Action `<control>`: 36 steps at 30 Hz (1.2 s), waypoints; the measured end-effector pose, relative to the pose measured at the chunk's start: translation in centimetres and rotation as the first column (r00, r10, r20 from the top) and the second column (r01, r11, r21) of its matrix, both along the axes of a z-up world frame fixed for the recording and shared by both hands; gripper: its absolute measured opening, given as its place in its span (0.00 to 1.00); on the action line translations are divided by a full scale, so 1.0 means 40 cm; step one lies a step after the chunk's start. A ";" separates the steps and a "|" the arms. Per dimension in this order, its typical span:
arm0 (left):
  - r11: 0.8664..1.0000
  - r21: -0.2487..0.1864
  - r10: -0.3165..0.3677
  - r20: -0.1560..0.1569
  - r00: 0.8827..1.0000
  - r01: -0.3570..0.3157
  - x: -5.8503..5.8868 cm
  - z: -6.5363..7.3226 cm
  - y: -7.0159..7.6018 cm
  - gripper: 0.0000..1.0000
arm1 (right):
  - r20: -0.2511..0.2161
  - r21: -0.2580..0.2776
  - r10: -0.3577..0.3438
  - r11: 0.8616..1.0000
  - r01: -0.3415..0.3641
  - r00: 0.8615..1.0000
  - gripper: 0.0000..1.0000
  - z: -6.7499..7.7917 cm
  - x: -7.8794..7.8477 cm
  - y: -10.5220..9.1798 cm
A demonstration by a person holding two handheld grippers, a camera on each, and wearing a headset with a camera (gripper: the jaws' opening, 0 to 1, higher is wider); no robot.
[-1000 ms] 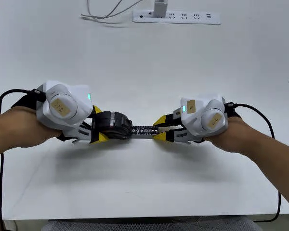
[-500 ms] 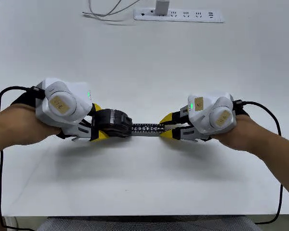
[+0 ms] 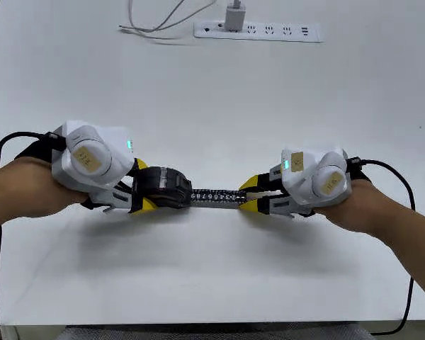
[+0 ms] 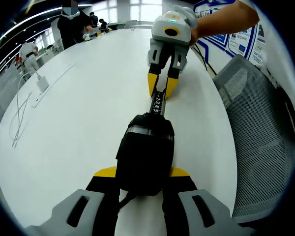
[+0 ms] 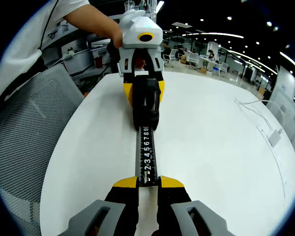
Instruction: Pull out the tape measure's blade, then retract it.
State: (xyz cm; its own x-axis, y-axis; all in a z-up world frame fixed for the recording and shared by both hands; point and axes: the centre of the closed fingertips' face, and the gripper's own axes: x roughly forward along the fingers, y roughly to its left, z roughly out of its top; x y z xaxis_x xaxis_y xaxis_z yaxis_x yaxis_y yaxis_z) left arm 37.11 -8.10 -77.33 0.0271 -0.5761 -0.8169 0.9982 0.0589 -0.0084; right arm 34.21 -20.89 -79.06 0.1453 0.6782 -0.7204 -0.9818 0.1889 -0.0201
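The black tape measure case [image 3: 163, 188] is held just above the white table [image 3: 212, 99], and my left gripper [image 3: 143, 185] is shut on it. A black blade with white numbers [image 3: 216, 195] runs out of the case to the right. My right gripper [image 3: 251, 195] is shut on the blade's end. In the left gripper view the case [image 4: 145, 152] sits between the yellow-tipped jaws of my left gripper [image 4: 142, 174], and the right gripper [image 4: 163, 83] pinches the blade [image 4: 157, 104] further out. In the right gripper view the blade [image 5: 146, 156] leads from my right gripper [image 5: 147, 183] to the case [image 5: 146, 104].
A white power strip [image 3: 258, 30] with a plugged charger and white cables [image 3: 152, 21] lies at the table's far edge. A mesh chair [image 4: 258, 128] stands beside the table. Black cables [image 3: 7, 142] trail from both grippers. The table's near edge [image 3: 212, 324] is close below the hands.
The right gripper has moved to the right, away from the case, and more of the blade now shows between the grippers. The left gripper holds the case nearly still.
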 end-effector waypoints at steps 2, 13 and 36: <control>1.000 -0.003 0.004 -0.002 1.000 -0.004 0.000 0.000 -0.001 0.28 | 0.001 -0.004 -0.004 1.000 0.004 1.000 0.09 -0.001 0.001 -0.006; 1.000 -0.009 0.011 -0.003 1.000 -0.011 0.000 0.001 -0.002 0.28 | 0.007 -0.024 -0.010 1.000 0.010 1.000 0.09 -0.003 0.001 -0.026; 1.000 0.000 0.020 -0.001 1.000 -0.020 -0.001 0.001 -0.002 0.28 | 0.021 -0.064 -0.022 0.998 0.023 1.000 0.09 0.005 -0.005 -0.099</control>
State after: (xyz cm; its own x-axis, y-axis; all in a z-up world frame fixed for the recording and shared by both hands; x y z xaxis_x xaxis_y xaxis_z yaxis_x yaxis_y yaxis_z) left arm 37.08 -8.17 -77.30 0.0377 -0.5758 -0.8167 0.9968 0.0791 -0.0098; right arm 34.01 -24.83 -78.86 0.1749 0.6266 -0.7595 -0.9765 0.2089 -0.0526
